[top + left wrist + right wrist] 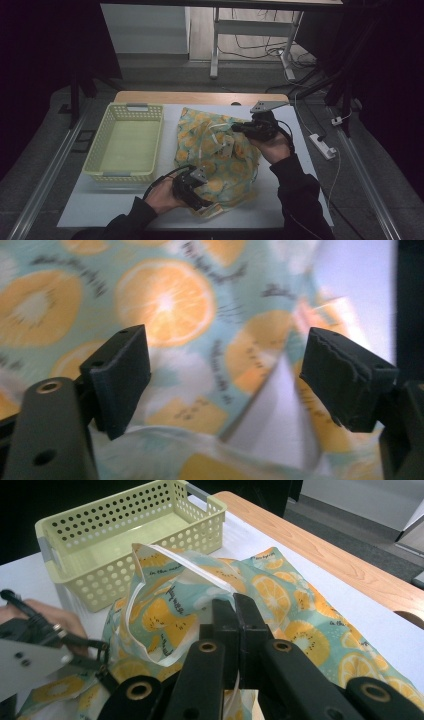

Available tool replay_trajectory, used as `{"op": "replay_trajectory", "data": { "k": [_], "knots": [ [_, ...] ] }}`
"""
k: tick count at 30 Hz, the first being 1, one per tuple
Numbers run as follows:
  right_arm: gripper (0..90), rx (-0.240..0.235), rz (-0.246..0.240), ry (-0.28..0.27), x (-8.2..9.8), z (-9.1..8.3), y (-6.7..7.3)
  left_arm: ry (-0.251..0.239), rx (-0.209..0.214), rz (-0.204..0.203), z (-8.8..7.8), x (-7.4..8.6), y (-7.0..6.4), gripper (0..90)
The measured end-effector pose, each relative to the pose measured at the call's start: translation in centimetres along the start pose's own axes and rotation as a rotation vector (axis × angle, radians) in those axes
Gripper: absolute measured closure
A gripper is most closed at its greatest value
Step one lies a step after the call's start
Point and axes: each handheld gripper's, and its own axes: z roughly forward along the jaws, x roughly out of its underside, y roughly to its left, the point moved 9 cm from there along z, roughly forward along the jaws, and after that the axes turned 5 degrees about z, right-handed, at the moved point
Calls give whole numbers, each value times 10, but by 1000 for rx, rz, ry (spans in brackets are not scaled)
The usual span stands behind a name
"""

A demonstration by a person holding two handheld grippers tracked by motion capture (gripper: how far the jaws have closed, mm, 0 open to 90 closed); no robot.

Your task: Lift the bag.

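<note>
A light blue cloth [220, 155] printed with orange slices and trimmed with white straps lies bunched on the white table [100, 205]. My left gripper [201, 199] hangs at the cloth's near edge; in the left gripper view its jaws stand wide apart [225, 360] just above the print [165, 300], with nothing pressed between the pads. My right gripper [235, 128] is at the cloth's far right side. In the right gripper view its jaws are together [235, 605], pinching a raised fold of the cloth [165, 605] with a white strap [150, 650] looping in front.
An empty pale yellow perforated basket [97, 150] stands left of the cloth, its rim [125, 505] close to the fabric. The table's far edge is a wooden strip [200, 97]. A power strip [322, 146] and cables lie on the floor at the right.
</note>
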Motion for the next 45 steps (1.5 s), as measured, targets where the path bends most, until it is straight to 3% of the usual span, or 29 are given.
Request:
{"op": "replay_trajectory", "data": {
  "k": [3, 5, 9, 13, 16, 19, 22, 26, 31, 38, 42, 45],
  "knots": [
    [896, 7, -1, -3, -2, -1, -1, 40, -74, 36, 4, 5, 4, 207],
    [896, 10, -4, -4, -4, -2, -2, 31, -77, 21, 4, 5, 6, 231],
    [897, 14, -8, -11, -7, -5, -2, 27, -76, 13, 3, 2, 9, 394],
    [896, 19, -6, -24, -10, -7, -2, 26, -72, -28, 2, -1, 15, 663],
    [897, 22, -6, -29, -11, -9, -3, 42, -44, -69, 4, -3, 15, 891],
    [897, 26, 1, -29, -10, -11, -5, 63, -39, -103, 2, -6, 16, 895],
    [897, 25, 1, -28, -9, -12, -6, -3, -26, -135, -8, -13, 18, 896],
    [897, 15, 0, -34, -13, -14, -4, -95, -50, -173, -33, -26, 24, 897],
    [897, 3, -11, -42, -21, -16, 2, -173, -43, -222, -59, -38, 35, 897],
    [897, 2, -21, -47, -27, -19, 4, -236, 1, -261, -76, -49, 37, 898],
    [897, -7, -12, -56, -30, -22, 4, -314, 62, -305, -90, -57, 40, 898],
    [897, -14, -11, -59, -32, -23, 5, -342, 67, -323, -101, -64, 45, 898]
  ]
}}
